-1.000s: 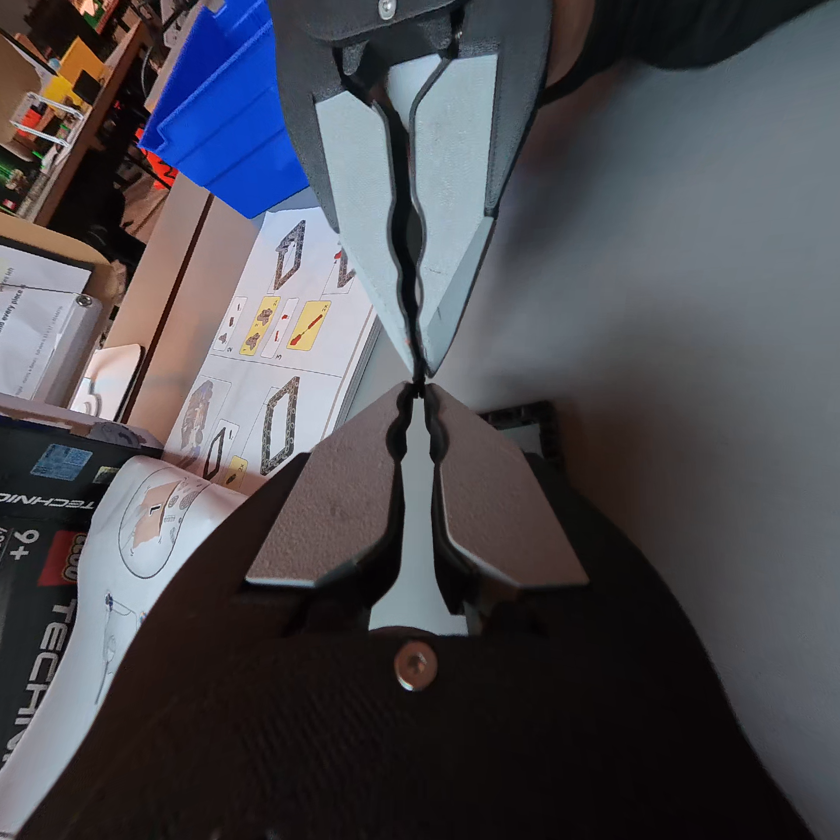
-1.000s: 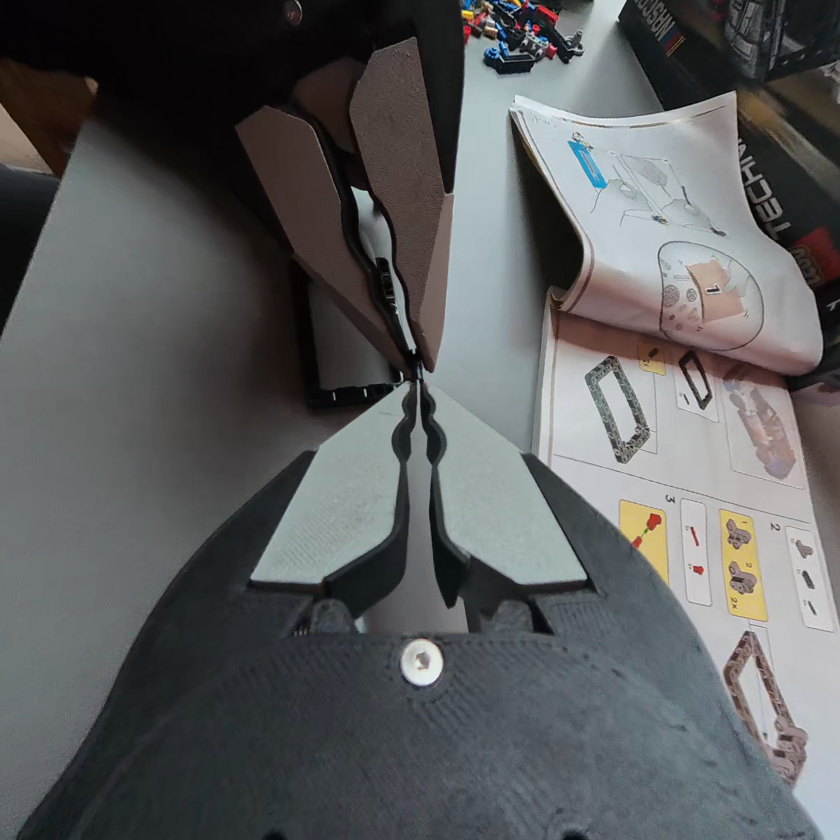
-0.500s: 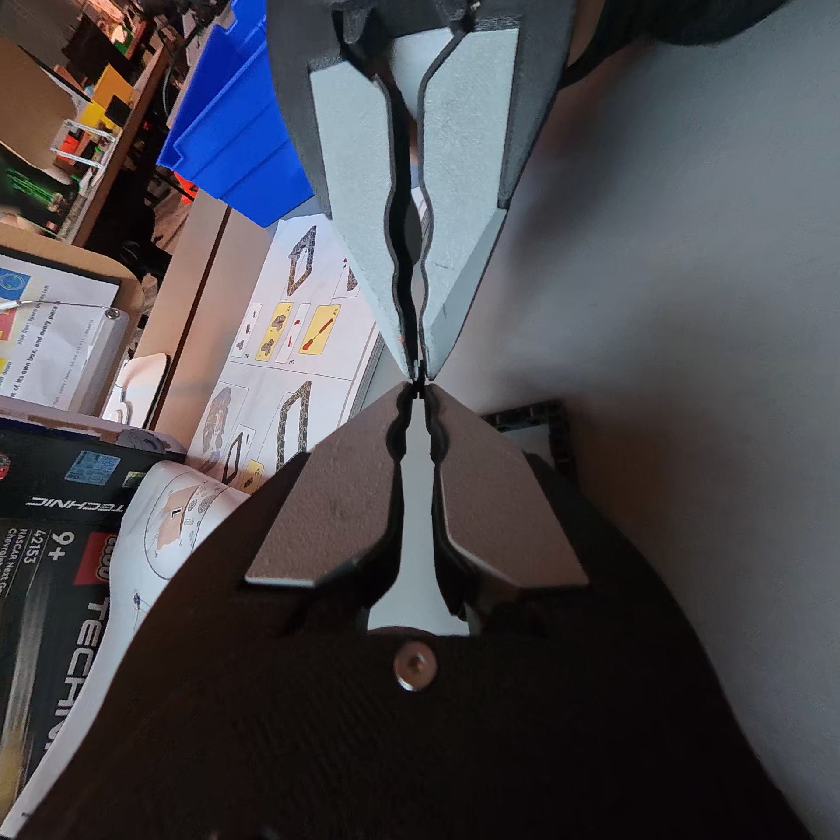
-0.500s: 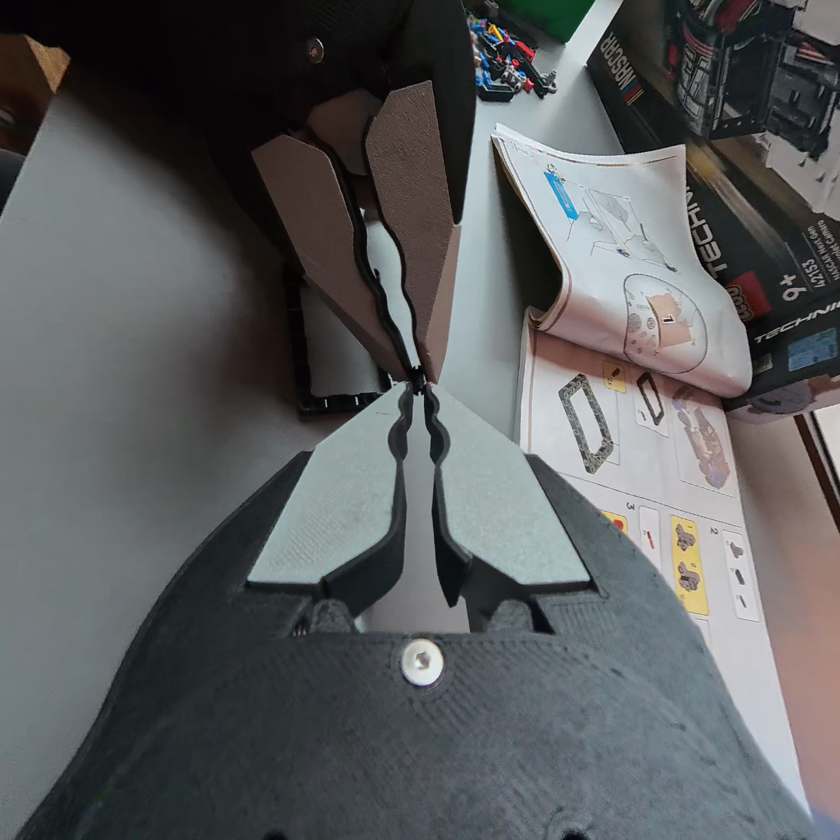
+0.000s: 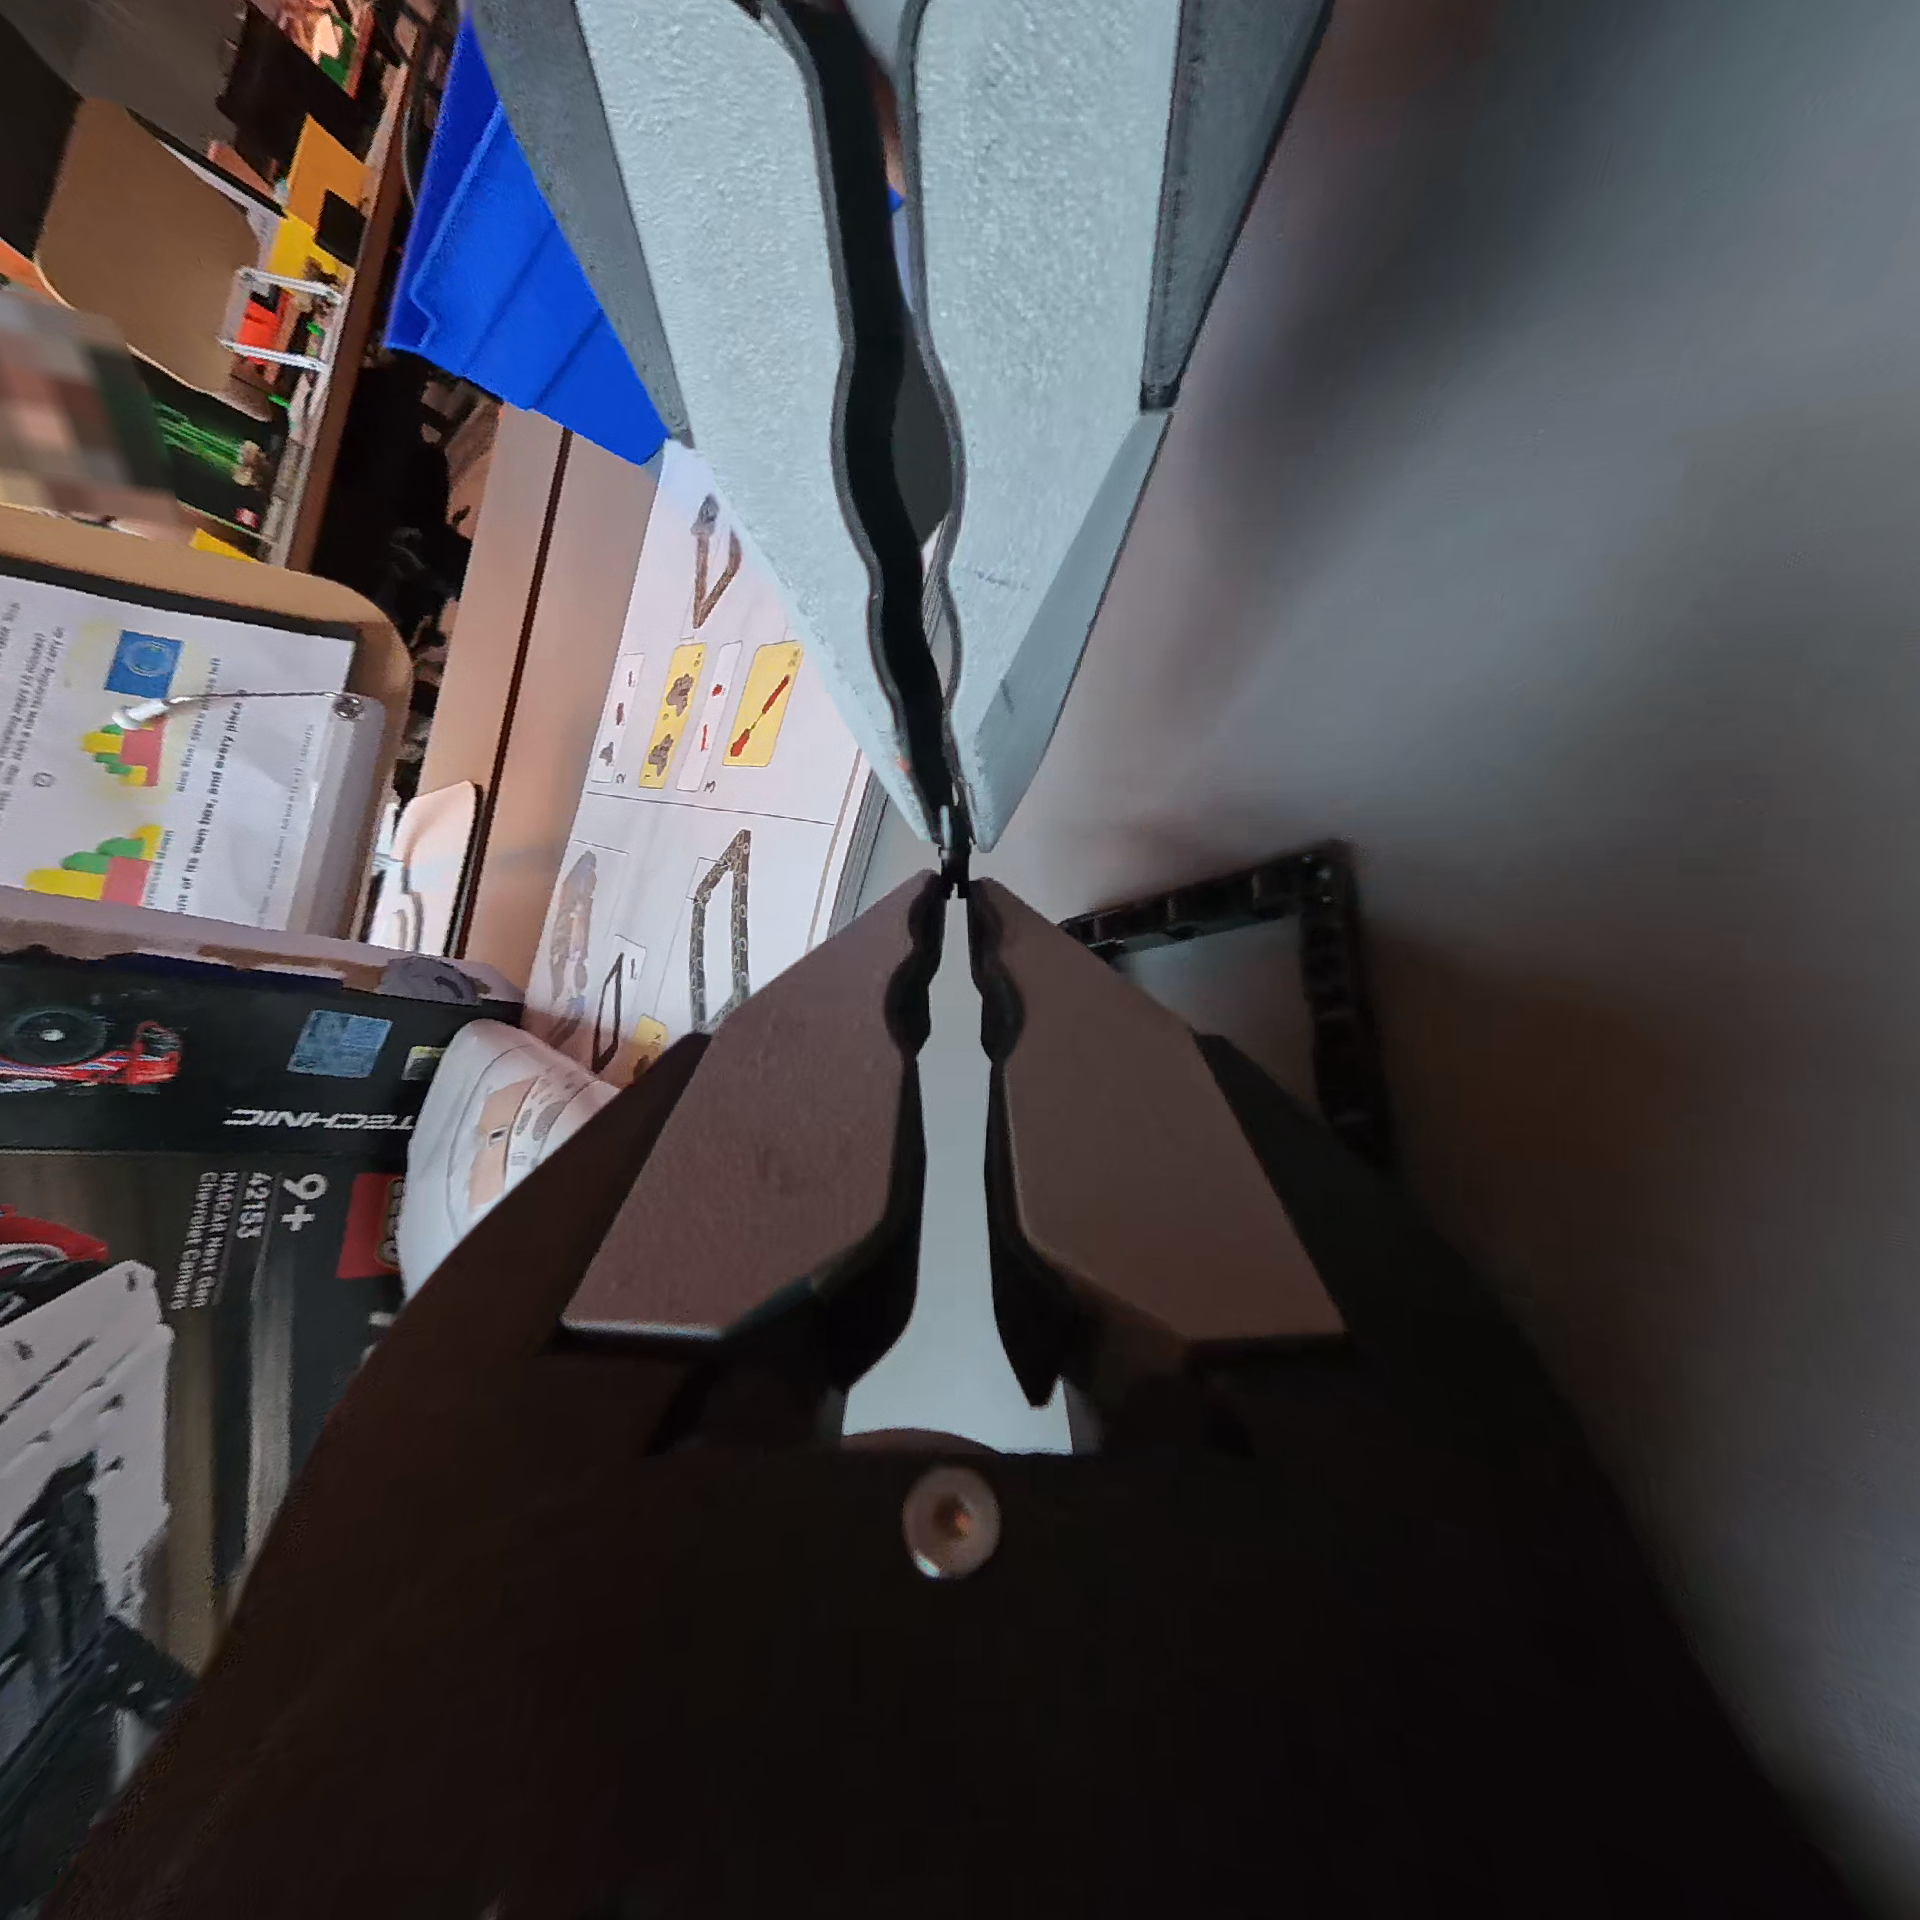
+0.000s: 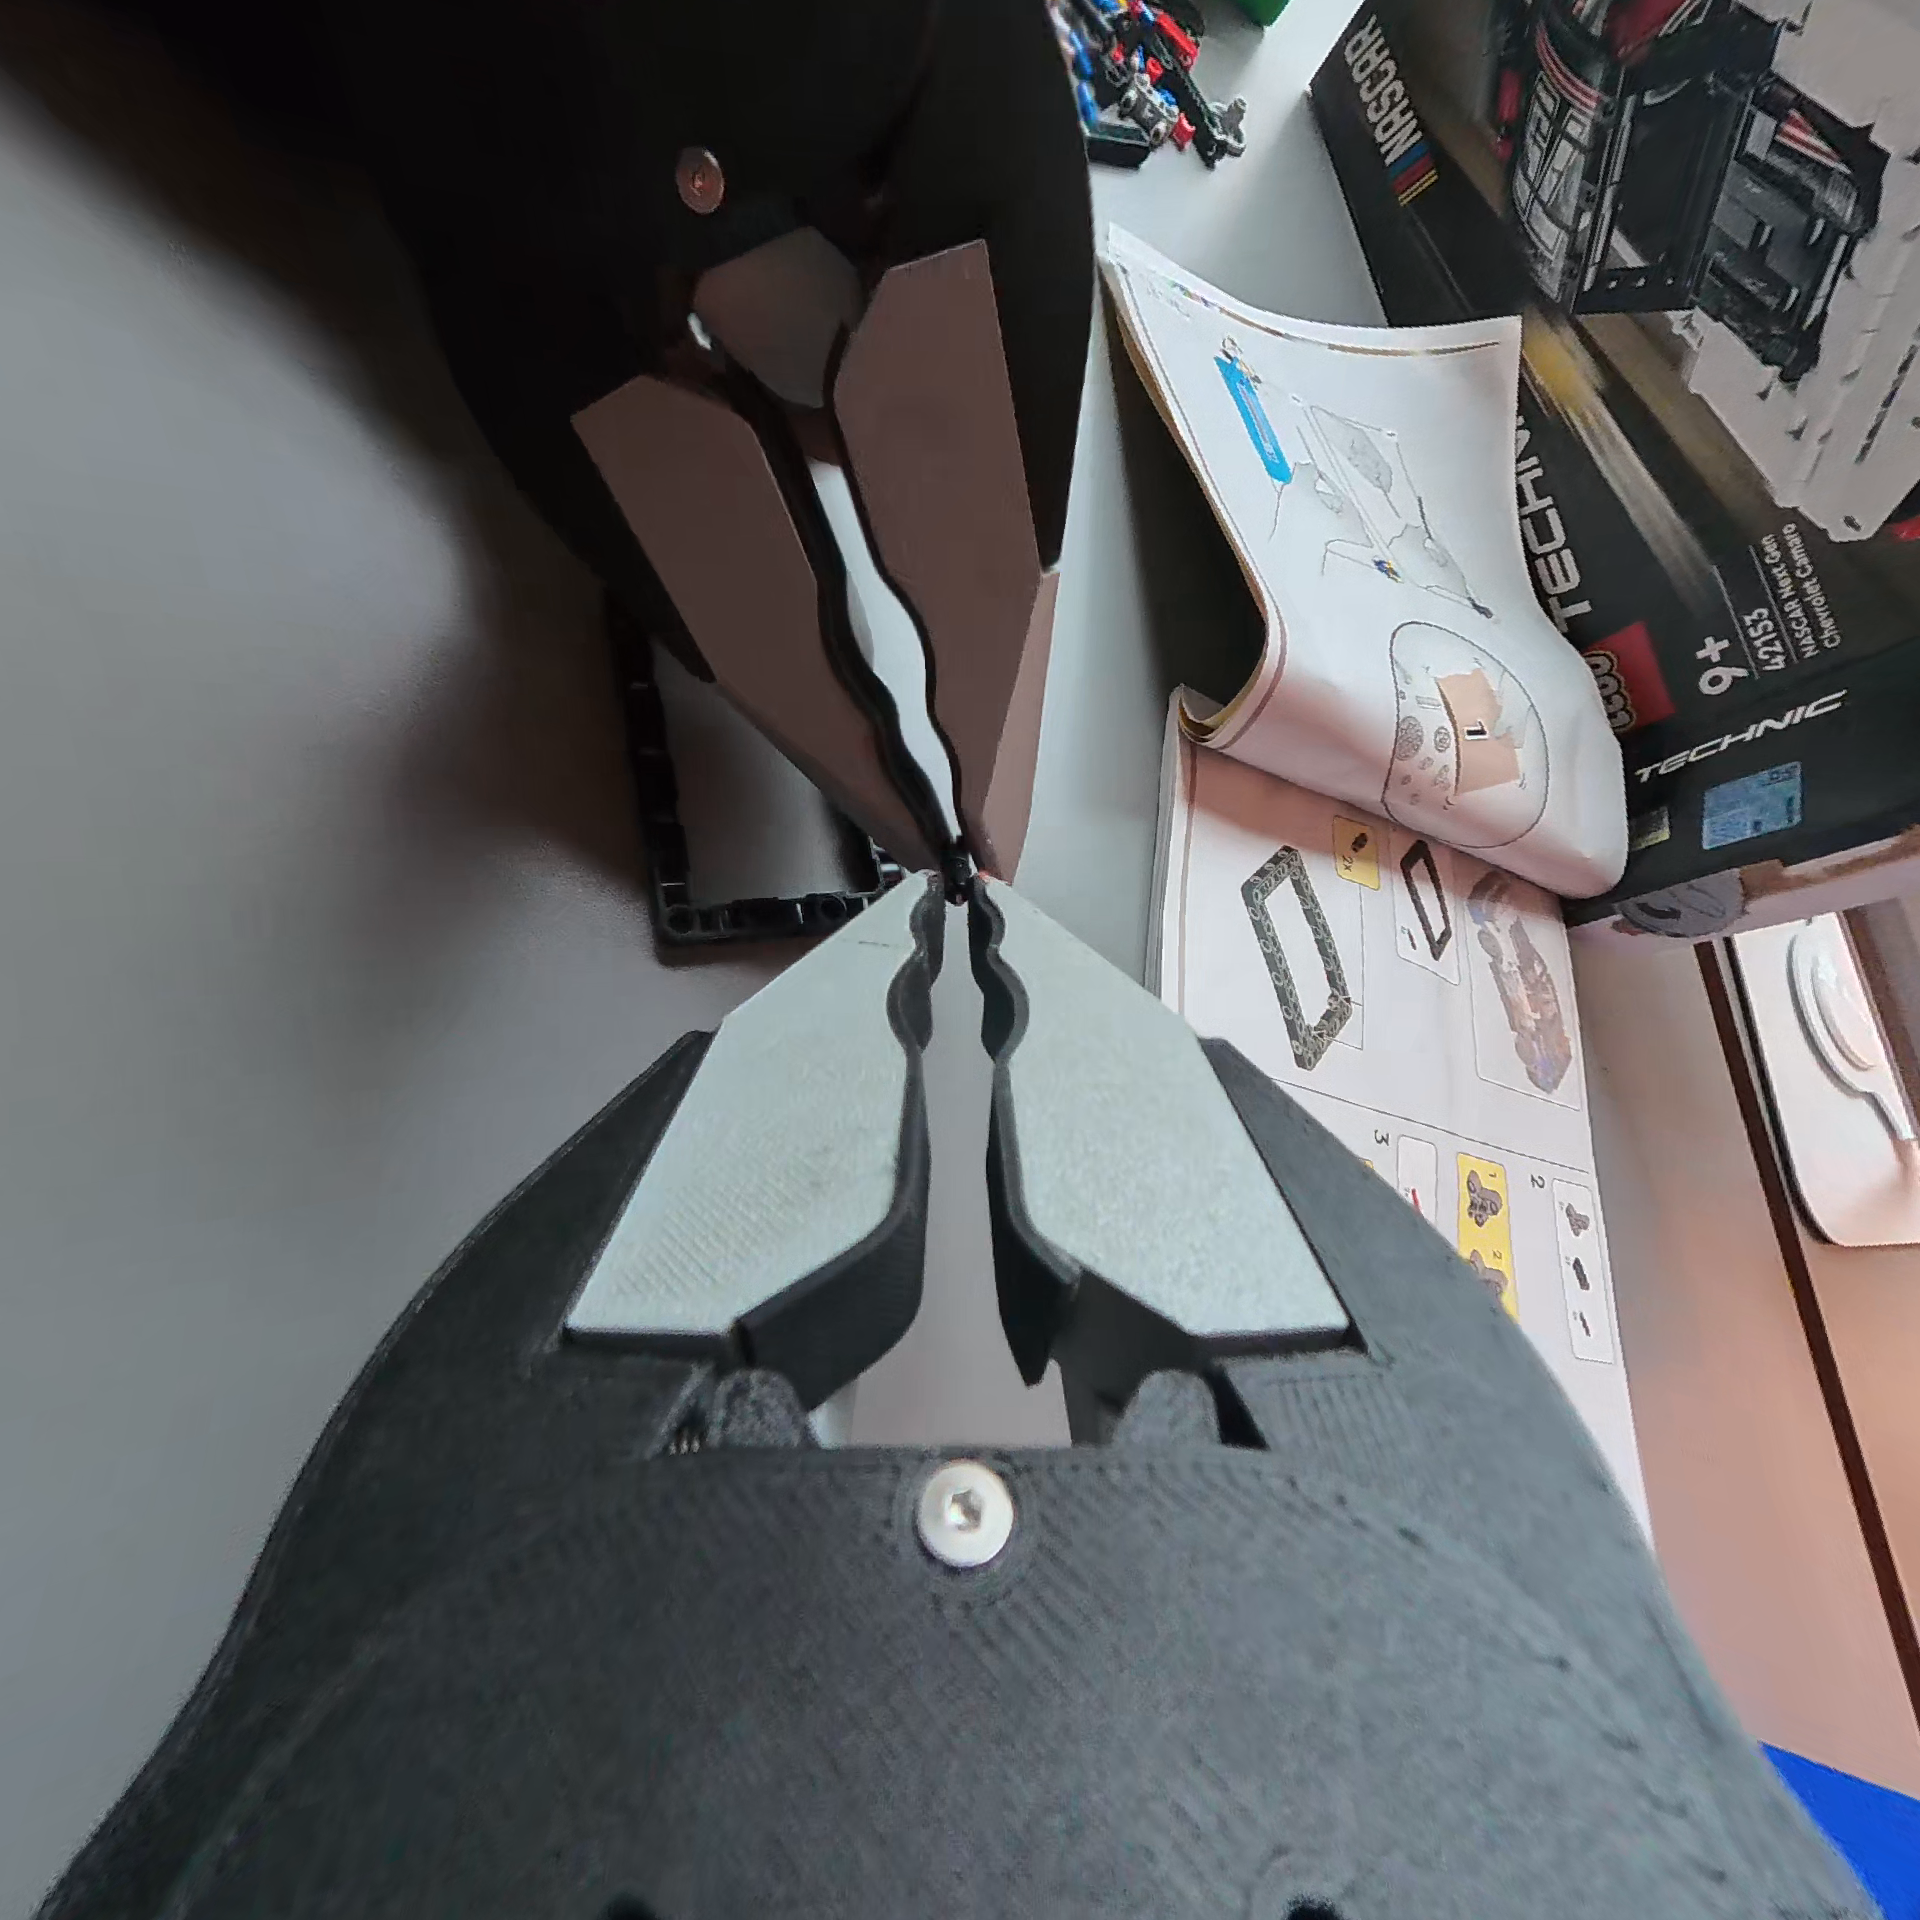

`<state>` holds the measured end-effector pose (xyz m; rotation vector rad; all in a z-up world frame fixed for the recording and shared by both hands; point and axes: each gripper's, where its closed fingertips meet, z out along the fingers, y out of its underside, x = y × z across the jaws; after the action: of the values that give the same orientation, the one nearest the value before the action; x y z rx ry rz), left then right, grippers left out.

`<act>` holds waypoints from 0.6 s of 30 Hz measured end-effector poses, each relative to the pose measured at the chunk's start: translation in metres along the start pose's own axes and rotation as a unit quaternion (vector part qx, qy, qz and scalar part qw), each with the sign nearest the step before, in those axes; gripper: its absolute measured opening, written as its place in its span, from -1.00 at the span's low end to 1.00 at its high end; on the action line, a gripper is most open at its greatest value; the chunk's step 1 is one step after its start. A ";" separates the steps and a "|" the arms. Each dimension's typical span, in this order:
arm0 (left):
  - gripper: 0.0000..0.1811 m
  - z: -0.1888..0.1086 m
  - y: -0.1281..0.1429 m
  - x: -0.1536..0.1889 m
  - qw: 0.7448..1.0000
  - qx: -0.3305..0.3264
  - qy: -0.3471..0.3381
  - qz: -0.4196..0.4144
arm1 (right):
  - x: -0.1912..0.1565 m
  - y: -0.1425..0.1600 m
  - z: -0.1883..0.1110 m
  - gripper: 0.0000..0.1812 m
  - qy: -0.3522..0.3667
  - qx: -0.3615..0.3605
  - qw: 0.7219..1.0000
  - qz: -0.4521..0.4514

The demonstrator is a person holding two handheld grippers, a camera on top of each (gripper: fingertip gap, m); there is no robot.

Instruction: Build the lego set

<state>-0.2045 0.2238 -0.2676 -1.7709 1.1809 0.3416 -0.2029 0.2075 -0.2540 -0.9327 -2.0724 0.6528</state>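
Left wrist view: the left gripper (image 5: 951,896), frame centre, is pinched tight on a small black pin (image 5: 954,864), tip to tip with the right gripper (image 5: 948,821), likewise closed on it. A black frame piece (image 5: 1340,997) lies on the tabletop (image 5: 1610,623) at centre right.

Right wrist view: the instruction booklet (image 6: 1382,935) lies open at right, beside the set box (image 6: 1662,312); loose bricks (image 6: 1143,73) sit at top.

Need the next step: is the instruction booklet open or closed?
Open: the white paper instruction booklet lies spread on the grey table, one page curled up.
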 end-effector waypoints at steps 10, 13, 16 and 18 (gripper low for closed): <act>-1.00 -0.001 0.004 -0.006 0.993 -0.059 -0.065 0.075 | 0.002 -0.001 0.001 -0.99 0.018 -0.003 1.000 -0.012; -1.00 0.001 0.006 -0.005 0.995 -0.063 -0.058 0.060 | 0.002 0.002 0.002 -0.99 0.016 -0.007 1.000 -0.006; -1.00 0.002 0.007 -0.003 0.996 -0.062 -0.046 0.046 | 0.002 0.003 0.004 -0.99 0.007 -0.004 1.000 0.009; -1.00 0.003 0.007 -0.001 0.997 -0.054 -0.032 0.034 | 0.001 0.004 0.004 -0.99 -0.001 -0.002 1.000 0.021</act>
<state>-0.2099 0.2262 -0.2721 -1.8010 1.1989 0.5066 -0.2052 0.2104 -0.2585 -0.9809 -2.0620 0.6730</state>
